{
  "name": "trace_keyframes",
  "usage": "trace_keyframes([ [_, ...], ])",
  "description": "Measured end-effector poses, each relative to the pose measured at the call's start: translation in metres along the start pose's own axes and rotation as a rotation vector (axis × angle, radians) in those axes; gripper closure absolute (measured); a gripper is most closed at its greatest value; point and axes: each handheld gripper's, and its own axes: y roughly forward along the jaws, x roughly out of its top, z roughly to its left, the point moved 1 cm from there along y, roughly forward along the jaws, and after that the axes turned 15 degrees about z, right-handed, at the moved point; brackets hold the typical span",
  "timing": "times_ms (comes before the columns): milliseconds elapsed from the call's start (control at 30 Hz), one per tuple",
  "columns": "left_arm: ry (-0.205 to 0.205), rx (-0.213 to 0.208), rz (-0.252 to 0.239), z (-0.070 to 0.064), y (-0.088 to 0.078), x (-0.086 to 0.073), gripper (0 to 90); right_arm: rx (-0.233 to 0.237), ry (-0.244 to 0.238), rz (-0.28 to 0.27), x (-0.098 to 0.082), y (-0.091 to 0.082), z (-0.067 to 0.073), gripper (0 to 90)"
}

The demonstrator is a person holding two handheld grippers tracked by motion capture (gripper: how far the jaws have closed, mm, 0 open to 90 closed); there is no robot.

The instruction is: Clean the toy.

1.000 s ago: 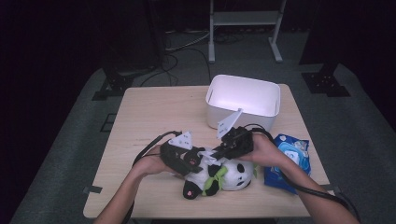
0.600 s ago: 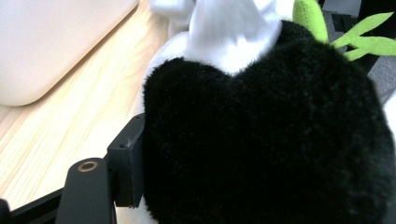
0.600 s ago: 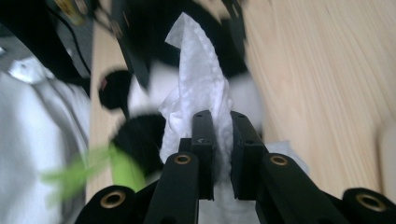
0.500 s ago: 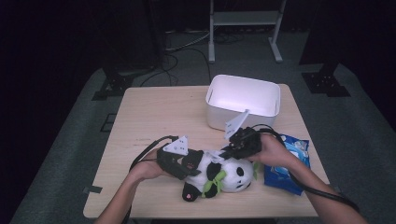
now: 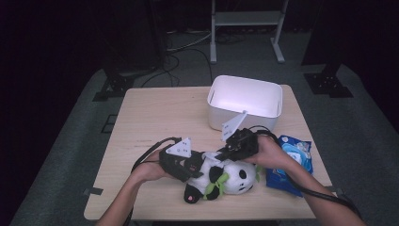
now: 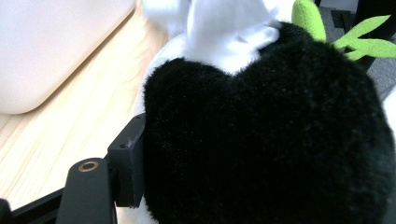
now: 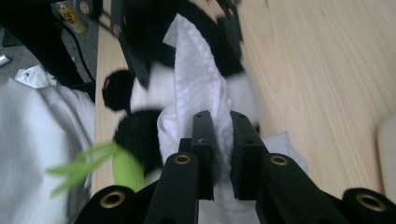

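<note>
A plush panda (image 5: 226,176) lies on its side near the front edge of a light wooden desk (image 5: 155,117), its green leaf trim showing at its middle. The left gripper (image 5: 181,162) has its fingers clamped on a black-furred part of the panda; in the left gripper view, dark plush bulges between and over the fingers (image 6: 130,163), which have just been closing a little onto it. The right gripper (image 5: 230,149) comes in from the other side, above the toy's white body. Its fingers (image 7: 204,140) are pinched nearly together on a white wipe (image 7: 198,79), whose crumpled sheet rises from between them and drapes against the panda. A white plastic bin (image 5: 245,101) stands behind the two grippers, toward the back right of the desk. A blue packet of wipes (image 5: 291,162) lies flat just beside the panda's head, partly under the person's right hand (image 5: 270,155). Black cables trail from both grippers toward the desk's front edge.
</note>
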Motion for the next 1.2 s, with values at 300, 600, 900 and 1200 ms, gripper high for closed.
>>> trace_keyframes([
  [300, -0.013, -0.004, -0.025, 0.000, 0.000, -0.006, 30.9, 0.004, -0.028, -0.011, 0.025, 0.011, 0.005, 81.0],
  [600, -0.028, 0.001, -0.022, 0.000, 0.001, -0.008, 31.6, -0.010, 0.061, 0.021, -0.025, -0.010, -0.004, 81.0],
  [900, -0.025, 0.001, -0.018, 0.000, 0.001, -0.008, 31.6, -0.030, 0.147, 0.033, -0.071, -0.027, -0.009, 80.9],
  [1200, -0.017, 0.002, 0.009, 0.000, 0.000, -0.004, 31.1, -0.004, 0.169, -0.017, -0.085, -0.021, -0.009, 80.8],
])
